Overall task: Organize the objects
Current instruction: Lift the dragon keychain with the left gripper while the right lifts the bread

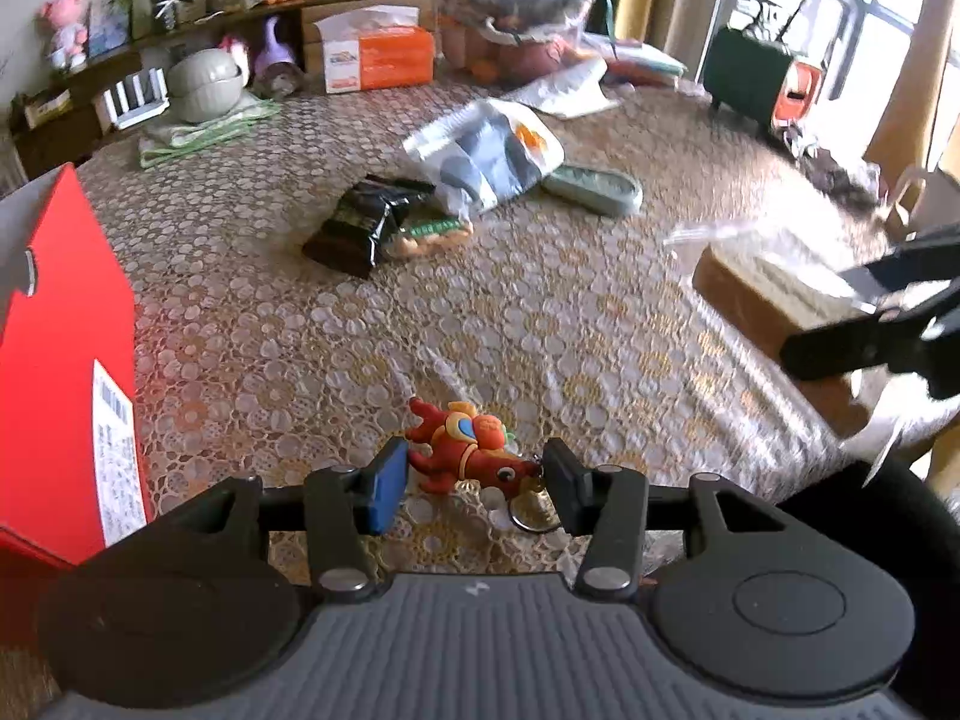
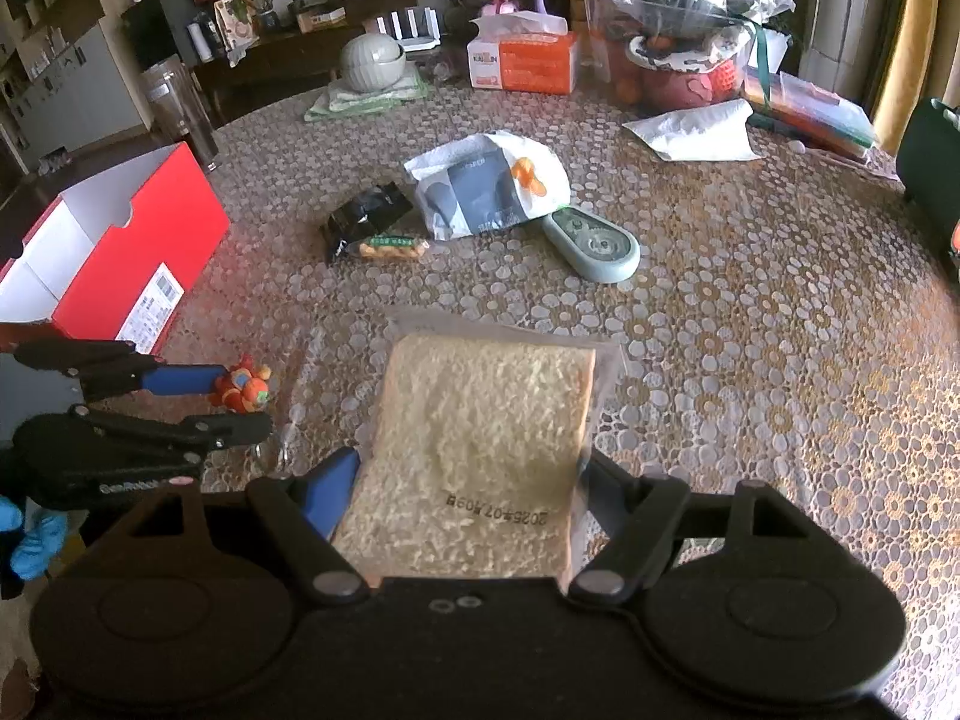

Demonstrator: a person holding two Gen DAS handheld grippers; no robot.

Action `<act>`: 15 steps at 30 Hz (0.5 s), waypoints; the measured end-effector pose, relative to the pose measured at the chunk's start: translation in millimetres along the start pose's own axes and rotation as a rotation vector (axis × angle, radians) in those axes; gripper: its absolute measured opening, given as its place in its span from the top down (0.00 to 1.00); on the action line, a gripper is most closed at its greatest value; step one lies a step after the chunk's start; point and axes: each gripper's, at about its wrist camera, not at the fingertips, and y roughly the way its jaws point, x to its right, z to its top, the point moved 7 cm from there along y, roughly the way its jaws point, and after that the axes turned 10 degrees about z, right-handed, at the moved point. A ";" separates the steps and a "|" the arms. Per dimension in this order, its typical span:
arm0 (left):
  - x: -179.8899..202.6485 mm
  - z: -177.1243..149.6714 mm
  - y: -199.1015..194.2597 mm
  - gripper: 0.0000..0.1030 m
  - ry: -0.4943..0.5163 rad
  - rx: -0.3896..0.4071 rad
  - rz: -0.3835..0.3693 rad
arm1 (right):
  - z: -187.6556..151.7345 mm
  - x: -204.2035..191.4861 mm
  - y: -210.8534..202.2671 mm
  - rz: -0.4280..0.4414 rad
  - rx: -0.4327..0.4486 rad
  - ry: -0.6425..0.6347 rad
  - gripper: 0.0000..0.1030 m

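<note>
A red and orange toy keychain (image 1: 465,450) with a metal ring lies on the lace tablecloth (image 1: 540,312). My left gripper (image 1: 474,480) is shut on the toy, one pad against each end; in the right wrist view the toy (image 2: 245,387) sits between the left gripper's (image 2: 240,405) fingertips. My right gripper (image 2: 471,480) is shut on a bread slice in a clear bag (image 2: 480,432), held above the table. From the left wrist view the bread bag (image 1: 756,294) and the right gripper (image 1: 816,315) show at the right.
An open red box (image 2: 138,258) stands at the table's left edge, close to the left gripper. Mid-table lie a black snack packet (image 2: 366,219), a white bag (image 2: 486,186) and a grey-green device (image 2: 594,246). A tissue box (image 2: 528,63) and bowl (image 2: 369,60) stand at the back.
</note>
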 end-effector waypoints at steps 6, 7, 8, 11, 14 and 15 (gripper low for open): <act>-3.0 8.1 -22.0 0.53 -0.042 0.031 -0.016 | 7.7 -10.2 -7.5 0.032 0.002 -0.008 0.25; -3.8 9.4 -25.7 0.53 -0.048 0.033 -0.027 | 9.3 -12.5 -9.2 0.040 0.003 -0.009 0.25; -4.9 10.6 -29.2 0.53 -0.054 0.037 -0.035 | 11.1 -16.2 -11.1 0.047 0.002 -0.012 0.25; -10.0 13.6 -40.7 0.53 -0.069 0.052 -0.045 | 16.9 -28.0 -16.2 0.064 0.001 -0.038 0.25; -17.5 17.5 -52.3 0.53 -0.086 0.064 -0.050 | 25.1 -41.2 -20.3 0.078 0.003 -0.068 0.25; -20.4 18.9 -56.1 0.53 -0.089 0.069 -0.049 | 28.4 -45.7 -21.2 0.080 0.004 -0.080 0.25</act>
